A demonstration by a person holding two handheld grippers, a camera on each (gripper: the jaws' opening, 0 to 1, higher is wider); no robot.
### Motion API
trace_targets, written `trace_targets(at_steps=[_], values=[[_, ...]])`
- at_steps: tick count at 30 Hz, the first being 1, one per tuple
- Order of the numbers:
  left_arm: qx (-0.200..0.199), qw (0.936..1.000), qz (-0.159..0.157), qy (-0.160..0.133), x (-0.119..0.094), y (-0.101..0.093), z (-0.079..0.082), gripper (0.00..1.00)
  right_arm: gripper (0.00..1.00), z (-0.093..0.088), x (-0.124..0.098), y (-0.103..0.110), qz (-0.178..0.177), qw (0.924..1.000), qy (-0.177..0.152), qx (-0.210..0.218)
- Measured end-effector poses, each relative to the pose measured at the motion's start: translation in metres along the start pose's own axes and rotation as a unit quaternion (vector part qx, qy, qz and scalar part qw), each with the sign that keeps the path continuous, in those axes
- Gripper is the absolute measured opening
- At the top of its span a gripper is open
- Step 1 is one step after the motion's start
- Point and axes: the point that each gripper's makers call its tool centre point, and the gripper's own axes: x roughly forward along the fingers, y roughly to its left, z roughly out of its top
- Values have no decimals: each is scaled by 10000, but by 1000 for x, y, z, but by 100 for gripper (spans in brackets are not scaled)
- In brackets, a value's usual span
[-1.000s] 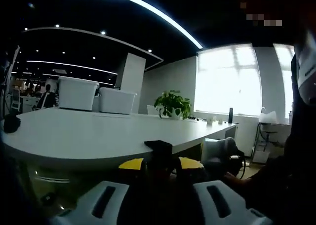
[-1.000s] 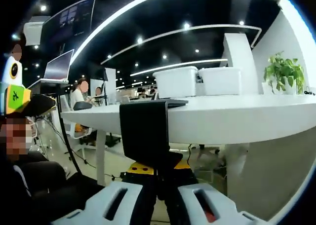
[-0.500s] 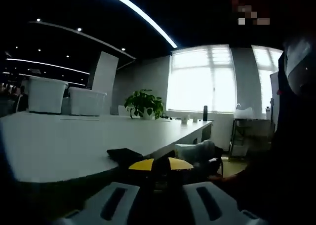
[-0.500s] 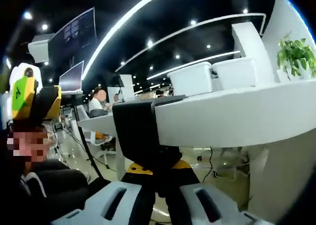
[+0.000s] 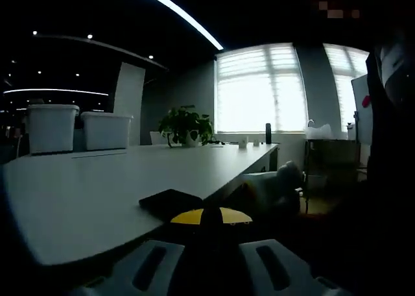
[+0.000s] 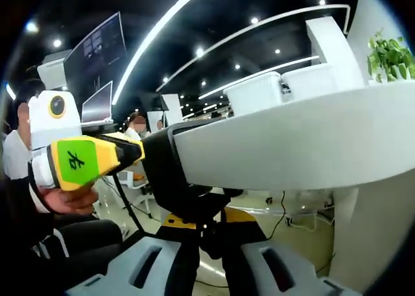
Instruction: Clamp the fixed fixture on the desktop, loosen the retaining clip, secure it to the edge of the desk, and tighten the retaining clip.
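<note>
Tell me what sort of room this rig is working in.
Most likely an open-plan office: a long white desk with storage bins and a potted plant on it, wall screens, and people seated at workstations.

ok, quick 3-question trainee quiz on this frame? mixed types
1. True or false: the black fixture sits at the edge of the desk.
2. What stands on the desktop near the plant? A) two white bins B) a laptop C) a lamp
3. Fill in: in the right gripper view, the label on the left hand-held gripper is ___ in colour.
Key: 1 true; 2 A; 3 green.
</note>
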Motion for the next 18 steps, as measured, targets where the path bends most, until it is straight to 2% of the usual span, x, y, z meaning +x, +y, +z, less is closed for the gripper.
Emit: trace_targets(at_steps=[2,5,7,8,9,11,12,14,15,16,18], values=[[-93,9999,33,-33,1,5,-3,7,10,0,0,-1,-39,9999,-36,-97],[-3,9999,110,-20,2,10,-6,7,10,0,-3,2,-119,9995,-118,-270],[-134,9997,124,-144,1,9,-2,4,10,-1,-3,4,-157,9989,-184,-412],[-146,9996,152,-178,1,16,-6,3,10,-1,-4,4,-196,9985,-215,-455],[-157,9995,149,-226,1,18,-7,1,13,0,-6,3,-268,9979,-252,-534],[-234,9992,111,-316,1,17,-5,1,34,-4,-14,-6,-772,9950,-253,-577],[-244,9990,112,-362,0,19,-7,1,40,-11,-14,-3,-750,9952,-153,-608],[-218,9988,91,-421,0,19,-6,1,44,-25,-18,-3,-892,9950,61,-440],[-219,9988,78,-442,1,18,-5,1,51,-34,-18,-5,-1056,9927,193,-544],[-174,9988,66,-450,1,18,-4,1,53,-38,-18,-7,-1191,9903,275,-659],[-136,9989,54,-443,2,17,-3,1,47,-40,-16,-10,-1488,9852,211,-823]])
